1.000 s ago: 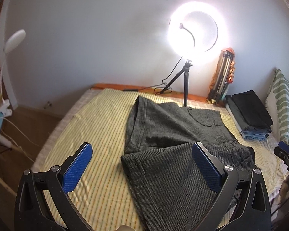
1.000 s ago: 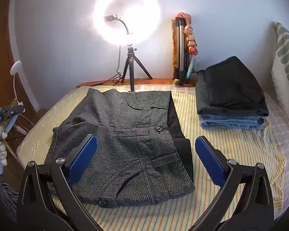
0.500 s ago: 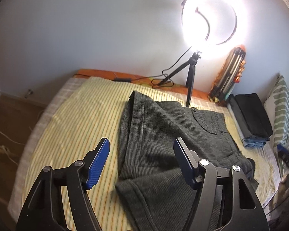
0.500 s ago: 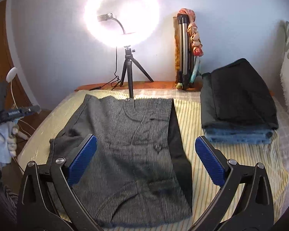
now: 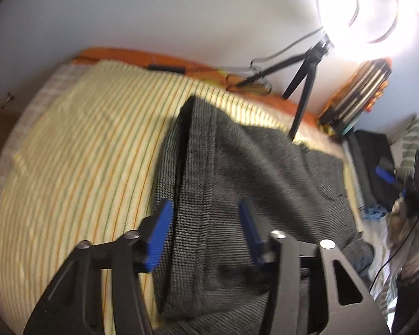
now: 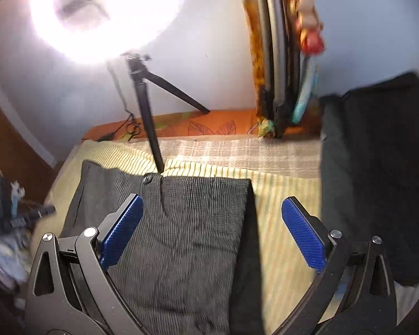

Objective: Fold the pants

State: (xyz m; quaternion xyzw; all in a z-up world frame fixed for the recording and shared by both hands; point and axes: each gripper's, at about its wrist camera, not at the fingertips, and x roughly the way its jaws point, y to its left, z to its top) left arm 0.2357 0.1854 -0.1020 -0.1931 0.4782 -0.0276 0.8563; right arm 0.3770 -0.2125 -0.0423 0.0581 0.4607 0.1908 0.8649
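Our left gripper [image 5: 204,231] angles down over the grey checked pants [image 5: 237,195], and its jaws are closing. The folded hem edge of a pant leg lies in the gap between the blue pads [image 5: 157,236], but they do not press on the cloth: the left pad stands over the outer edge of the leg, the right pad over the fabric further in. So this claw is released, holding nothing.

Our right gripper [image 6: 212,231] hovers with its jaws spread wide, also released. Its left pad is over the waist part of the pants [image 6: 187,237]; its right pad is over the bare striped sheet [image 6: 271,209], beyond the dark inner edge of the garment. A button [image 6: 147,179] sits at the far waistband edge.

The pants lie flat on the yellow striped sheet [image 5: 78,153] of the bed, partly folded, one leg laid over the rest. In the left wrist view they fill the middle and right of the bed, and bare sheet stretches to their left.

Further out, a lit ring light [image 5: 357,5] on a black tripod [image 6: 148,111] stands at the far edge of the bed against the pale wall. Right of it a bundle of folded stands [image 6: 279,55] leans on the wall. A stack of folded dark clothes [image 6: 377,181] rests on the bed's right side, well apart from the pants. Both views are blurred.
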